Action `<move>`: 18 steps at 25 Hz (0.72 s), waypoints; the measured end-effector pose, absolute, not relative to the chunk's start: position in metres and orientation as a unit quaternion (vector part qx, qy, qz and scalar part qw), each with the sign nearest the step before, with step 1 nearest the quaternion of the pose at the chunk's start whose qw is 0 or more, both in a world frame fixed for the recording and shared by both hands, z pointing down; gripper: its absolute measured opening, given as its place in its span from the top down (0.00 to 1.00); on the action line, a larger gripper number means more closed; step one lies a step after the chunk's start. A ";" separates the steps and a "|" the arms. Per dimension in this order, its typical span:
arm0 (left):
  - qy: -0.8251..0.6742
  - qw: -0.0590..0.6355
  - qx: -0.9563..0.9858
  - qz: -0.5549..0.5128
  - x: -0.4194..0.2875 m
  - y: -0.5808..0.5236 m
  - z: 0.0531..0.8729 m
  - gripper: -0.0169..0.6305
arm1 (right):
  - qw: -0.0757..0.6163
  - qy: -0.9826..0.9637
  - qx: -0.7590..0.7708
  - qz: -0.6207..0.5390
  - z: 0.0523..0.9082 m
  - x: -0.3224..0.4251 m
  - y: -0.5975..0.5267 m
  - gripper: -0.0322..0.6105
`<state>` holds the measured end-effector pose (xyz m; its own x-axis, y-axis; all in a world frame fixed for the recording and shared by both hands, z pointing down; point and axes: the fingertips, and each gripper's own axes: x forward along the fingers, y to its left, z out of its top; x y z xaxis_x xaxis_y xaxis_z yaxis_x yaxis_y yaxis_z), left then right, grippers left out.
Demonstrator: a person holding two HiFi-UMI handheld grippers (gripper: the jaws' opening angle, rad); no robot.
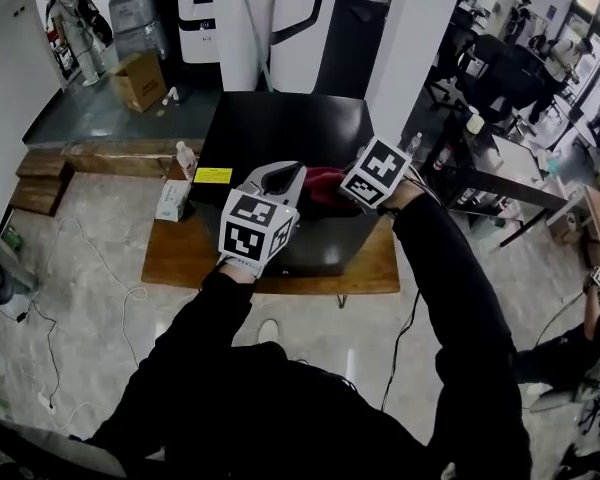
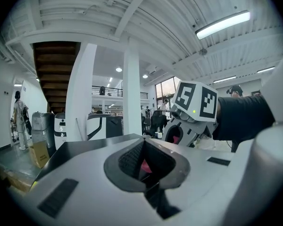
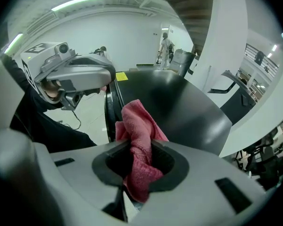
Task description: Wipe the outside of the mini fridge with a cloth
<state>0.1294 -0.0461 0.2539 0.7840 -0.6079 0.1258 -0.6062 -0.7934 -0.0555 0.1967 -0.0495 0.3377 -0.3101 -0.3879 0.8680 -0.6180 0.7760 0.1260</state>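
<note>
In the middle of the head view, the black mini fridge (image 1: pixel 280 128) stands on a low wooden surface (image 1: pixel 175 253). The right tool (image 3: pixel 137 147) pinches a bunched pink cloth (image 3: pixel 134 117) at the fridge's front top edge. The left tool (image 2: pixel 142 145) is just to its left, jaws pressed together.

The views are showing one mini fridge (image 1: pixel 280 123), one pink cloth (image 3: pixel 140 126), two grippers (left gripper (image 2: pixel 144 166), right gripper (image 3: pixel 139 161)), one wooden platform (image 1: pixel 180 258), one cardboard box (image 1: pixel 140 80), and, appearing blurred, possibly one small white bottle (image 1: pixel 185 156).
</note>
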 end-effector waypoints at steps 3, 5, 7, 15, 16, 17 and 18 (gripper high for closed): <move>0.320 0.010 -0.945 -0.066 0.116 -0.035 0.250 0.96 | 0.500 -0.799 0.308 0.132 0.338 0.192 -0.033 0.82; 0.320 0.011 -0.945 -0.060 0.108 -0.028 0.246 0.96 | 0.493 -0.804 0.300 0.142 0.334 0.190 -0.019 0.82; 0.320 0.017 -0.946 -0.050 0.099 -0.020 0.240 0.96 | 0.467 -0.817 0.312 0.130 0.322 0.186 -0.007 0.82; 0.286 0.050 -0.957 -0.003 0.054 0.035 0.243 0.96 | 0.281 -0.839 0.464 -0.042 0.280 0.139 0.058 0.81; 0.279 0.048 -0.959 -0.003 0.051 0.043 0.247 0.96 | 0.266 -0.833 0.482 -0.055 0.282 0.134 0.068 0.81; 0.272 0.045 -0.961 -0.003 0.048 0.052 0.252 0.96 | 0.250 -0.827 0.499 -0.063 0.283 0.130 0.077 0.81; 0.265 0.041 -0.963 -0.001 0.045 0.059 0.257 0.96 | 0.232 -0.822 0.516 -0.067 0.285 0.126 0.086 0.81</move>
<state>0.0450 0.0592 0.2569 0.8591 -0.5114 -0.0188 -0.5112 -0.8558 -0.0794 0.1264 0.0863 0.2849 -0.3594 -0.8797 0.3115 -0.8174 0.4577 0.3497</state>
